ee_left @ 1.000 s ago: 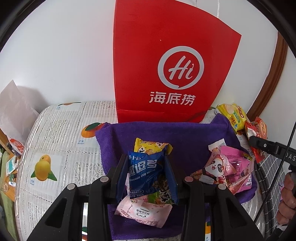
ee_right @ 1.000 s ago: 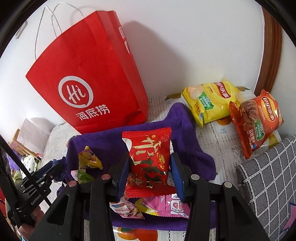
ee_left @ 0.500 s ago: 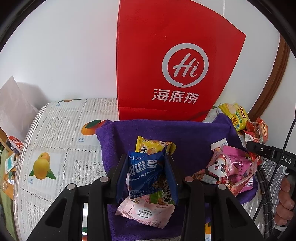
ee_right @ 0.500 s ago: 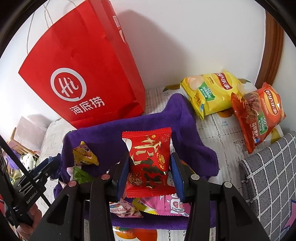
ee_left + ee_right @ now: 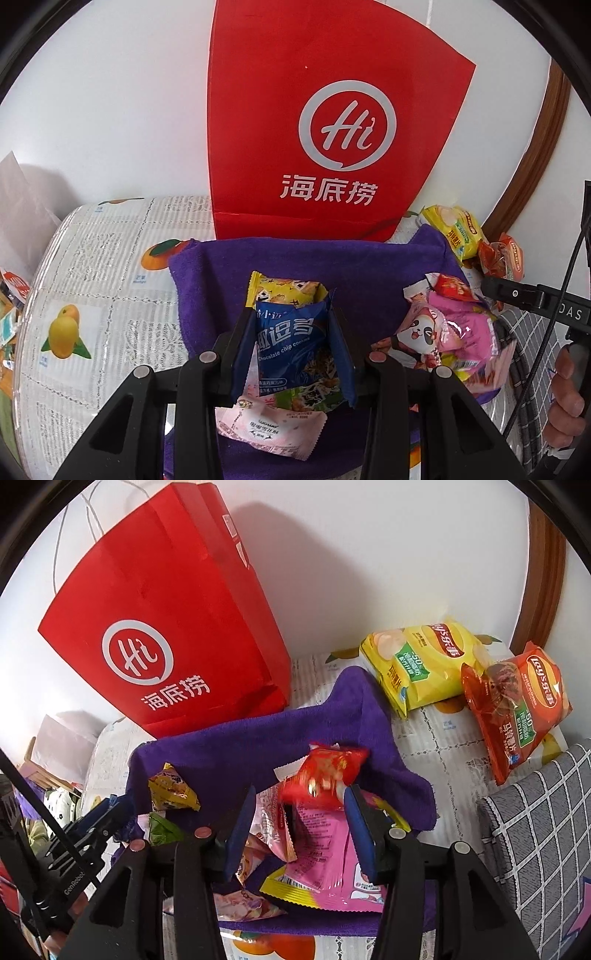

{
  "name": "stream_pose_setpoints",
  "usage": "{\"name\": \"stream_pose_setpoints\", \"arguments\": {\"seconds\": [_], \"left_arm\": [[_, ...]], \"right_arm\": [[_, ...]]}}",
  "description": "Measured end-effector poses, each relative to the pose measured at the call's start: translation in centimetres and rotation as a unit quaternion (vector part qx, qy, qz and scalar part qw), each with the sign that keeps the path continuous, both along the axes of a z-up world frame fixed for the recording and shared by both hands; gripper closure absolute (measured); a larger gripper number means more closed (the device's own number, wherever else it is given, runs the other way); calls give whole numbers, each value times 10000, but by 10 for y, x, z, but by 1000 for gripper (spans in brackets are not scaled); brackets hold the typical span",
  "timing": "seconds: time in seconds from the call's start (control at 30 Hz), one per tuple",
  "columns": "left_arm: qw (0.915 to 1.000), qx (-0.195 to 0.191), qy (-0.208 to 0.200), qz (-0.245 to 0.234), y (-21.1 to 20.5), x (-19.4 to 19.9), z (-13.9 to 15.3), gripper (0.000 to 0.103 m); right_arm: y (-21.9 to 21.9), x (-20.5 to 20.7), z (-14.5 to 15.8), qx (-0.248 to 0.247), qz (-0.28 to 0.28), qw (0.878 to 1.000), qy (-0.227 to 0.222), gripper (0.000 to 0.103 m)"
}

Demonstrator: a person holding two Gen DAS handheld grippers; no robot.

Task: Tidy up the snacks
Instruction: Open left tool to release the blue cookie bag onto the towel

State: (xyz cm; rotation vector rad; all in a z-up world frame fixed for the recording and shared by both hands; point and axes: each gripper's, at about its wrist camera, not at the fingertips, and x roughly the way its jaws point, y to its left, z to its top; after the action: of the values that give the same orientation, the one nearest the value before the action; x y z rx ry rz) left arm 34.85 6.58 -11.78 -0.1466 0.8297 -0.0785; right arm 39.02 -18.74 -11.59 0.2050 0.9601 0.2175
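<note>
My left gripper (image 5: pixel 291 350) is shut on a blue cookie packet (image 5: pixel 290 343), held above the purple towel (image 5: pixel 221 269). A yellow packet (image 5: pixel 284 290) and a pink packet (image 5: pixel 269 424) lie on the towel below it. My right gripper (image 5: pixel 299 830) is open; the red snack packet (image 5: pixel 325 775) is blurred just ahead of its tips, over a pile of pink packets (image 5: pixel 317 860). That pile (image 5: pixel 454 336) also shows in the left wrist view. A red paper bag (image 5: pixel 332 122) stands behind the towel.
A yellow chips bag (image 5: pixel 421 664) and an orange chips bag (image 5: pixel 517 709) lie at the back right against the wall. A grey checked cushion (image 5: pixel 543 849) is at the right. The fruit-print tablecloth (image 5: pixel 92 295) spreads to the left. Small yellow (image 5: pixel 171 788) and green (image 5: pixel 162 829) packets lie on the towel's left.
My right gripper has opened and let go of the red packet, which now falls onto the pink pile. My left gripper still holds the blue packet and has moved closer to the bag.
</note>
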Motion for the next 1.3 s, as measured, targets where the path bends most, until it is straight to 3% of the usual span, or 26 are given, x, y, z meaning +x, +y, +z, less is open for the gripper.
{"name": "stream_pose_setpoints", "arguments": {"seconds": [0.63,0.87,1.3], "left_arm": [[9998,-124,165,27,-4,6,-13,62],[9994,-228,255,-15,-3,8,-15,45],[9997,-92,221,-106,-8,6,-7,37]], "right_arm": [[4,-7,9,-11,60,9999,-108,53],[5,-8,12,-6,74,9999,-140,53],[9,-12,17,-19,144,9996,-224,53]]}}
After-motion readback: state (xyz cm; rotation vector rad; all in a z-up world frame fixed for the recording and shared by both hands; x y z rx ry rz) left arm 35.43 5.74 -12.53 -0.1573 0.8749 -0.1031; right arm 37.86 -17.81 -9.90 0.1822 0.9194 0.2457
